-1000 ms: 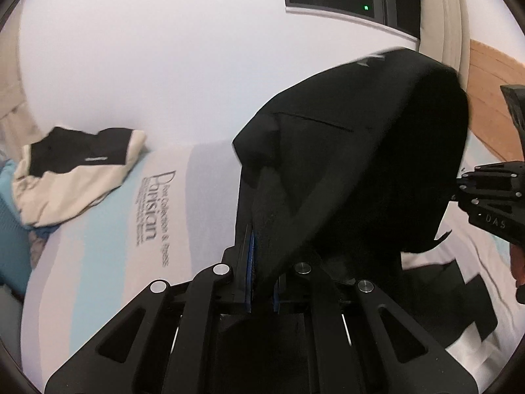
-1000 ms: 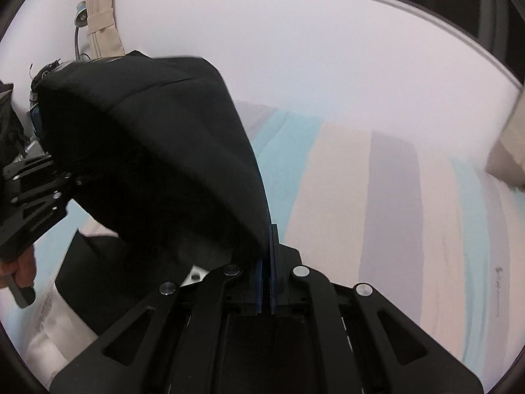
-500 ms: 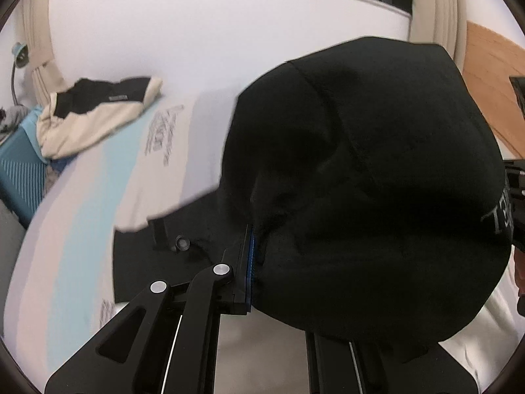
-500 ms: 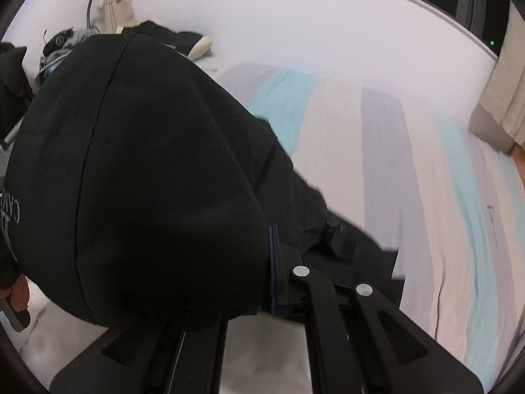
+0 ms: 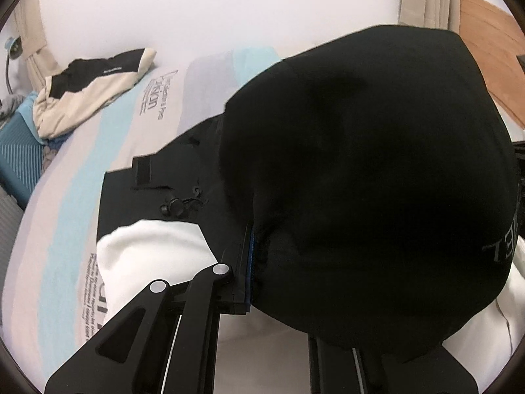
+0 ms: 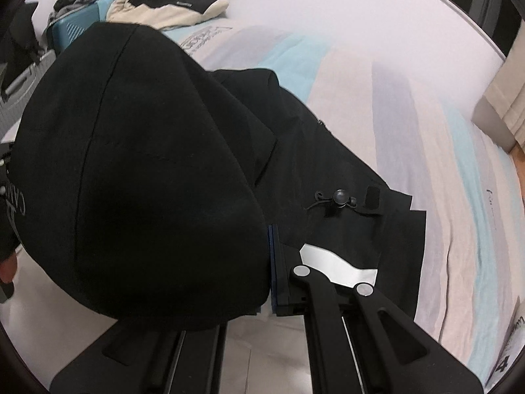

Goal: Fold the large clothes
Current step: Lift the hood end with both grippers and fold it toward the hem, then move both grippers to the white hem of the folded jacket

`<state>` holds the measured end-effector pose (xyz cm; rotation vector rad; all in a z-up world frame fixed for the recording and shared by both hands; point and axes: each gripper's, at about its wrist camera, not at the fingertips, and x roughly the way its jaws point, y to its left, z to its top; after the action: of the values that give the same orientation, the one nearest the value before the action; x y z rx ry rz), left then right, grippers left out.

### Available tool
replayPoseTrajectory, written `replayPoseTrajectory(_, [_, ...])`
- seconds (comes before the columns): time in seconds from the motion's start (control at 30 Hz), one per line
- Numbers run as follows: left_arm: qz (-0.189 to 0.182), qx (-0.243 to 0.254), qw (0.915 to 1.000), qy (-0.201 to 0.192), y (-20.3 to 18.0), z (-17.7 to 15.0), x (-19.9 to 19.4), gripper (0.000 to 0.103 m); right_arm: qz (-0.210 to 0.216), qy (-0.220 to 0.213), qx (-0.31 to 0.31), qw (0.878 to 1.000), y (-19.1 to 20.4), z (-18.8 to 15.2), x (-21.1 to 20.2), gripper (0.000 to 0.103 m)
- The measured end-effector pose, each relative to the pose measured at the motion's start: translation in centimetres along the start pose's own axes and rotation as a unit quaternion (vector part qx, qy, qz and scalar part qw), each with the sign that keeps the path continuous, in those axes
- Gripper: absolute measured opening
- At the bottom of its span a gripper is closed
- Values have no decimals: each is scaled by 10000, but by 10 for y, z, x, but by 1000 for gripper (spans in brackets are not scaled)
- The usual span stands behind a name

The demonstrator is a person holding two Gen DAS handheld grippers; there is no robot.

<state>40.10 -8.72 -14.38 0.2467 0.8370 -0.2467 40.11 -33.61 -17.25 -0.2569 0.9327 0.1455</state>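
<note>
A large black jacket with a white lining lies on the striped bed. Its black hood (image 5: pixel 377 180) bulges between the two grippers and fills most of both views (image 6: pixel 137 177). My left gripper (image 5: pixel 254 262) is shut on the hood's edge; its right finger is hidden under the cloth. My right gripper (image 6: pixel 267 269) is shut on the hood's other edge; its left finger is hidden. The jacket's black body with a cord toggle (image 6: pixel 339 197) and a white patch (image 6: pixel 334 262) lies flat below. The white lining (image 5: pixel 154 249) shows at the left.
The bed sheet (image 6: pixel 443 164) has pastel blue, grey and beige stripes. A beige and black garment (image 5: pixel 95 82) lies crumpled at the bed's far corner, also in the right wrist view (image 6: pixel 170 6). A teal case (image 5: pixel 16 151) stands beside the bed. A white wall (image 5: pixel 197 10) is behind.
Both grippers have come down and forward over the bed with the hood. The hood has swung from hanging in the air to bulging low over the jacket's body.
</note>
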Motion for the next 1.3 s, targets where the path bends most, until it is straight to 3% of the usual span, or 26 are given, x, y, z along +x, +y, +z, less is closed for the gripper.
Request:
replayPoseTrajectory(0.1, [6,10,10000,41,1,-7,-1,16,-31,43,-122,9999,3,-7,4,6])
replayPoseTrajectory(0.13, [-18,7,10000,41,1,-9,-3,27,-41,56,-140,9999,5,-9,5,8])
replayPoseTrajectory(0.17, [-34,11,10000,39,1,-11,-5,43,-39,63,-157,9999,5,-11,5,19])
replayPoseTrajectory(0.2, [-16,9,10000,12,3,-17,-9,52,-34,64,-173,9998,5,-12,6,32])
replayPoseTrajectory(0.23, [18,-26,10000,-28,5,-23,-15,69,-30,47,-197,9998,5,-14,5,36])
replayPoseTrajectory(0.27, [32,-63,10000,-38,7,-26,-19,74,-44,39,-223,9997,5,-17,4,41])
replayPoseTrajectory(0.33, [14,-97,9999,41,8,-32,-24,74,-59,53,-303,9995,8,-24,1,45])
replayPoseTrajectory(0.53, [-104,-231,9993,279,18,-57,-49,92,-85,70,-259,9996,4,-42,-12,65])
replayPoseTrajectory(0.6, [-139,-426,9980,435,27,-65,-58,93,-117,76,-213,9997,11,-51,-29,73])
replayPoseTrajectory(0.7, [-114,-501,9973,533,37,-74,-75,97,-176,149,-134,9996,-4,-70,-43,81])
replayPoseTrajectory(0.97, [-117,-494,9930,1066,76,-125,-116,97,-272,769,271,9963,-15,-161,-115,84])
replayPoseTrajectory(1.17, [-205,-626,9850,1597,95,-197,-158,97,-215,1377,499,9890,-20,-243,-157,84])
replayPoseTrajectory(1.3, [-191,-673,9797,1876,97,-249,-191,97,-112,1540,515,9867,-25,-287,-177,84])
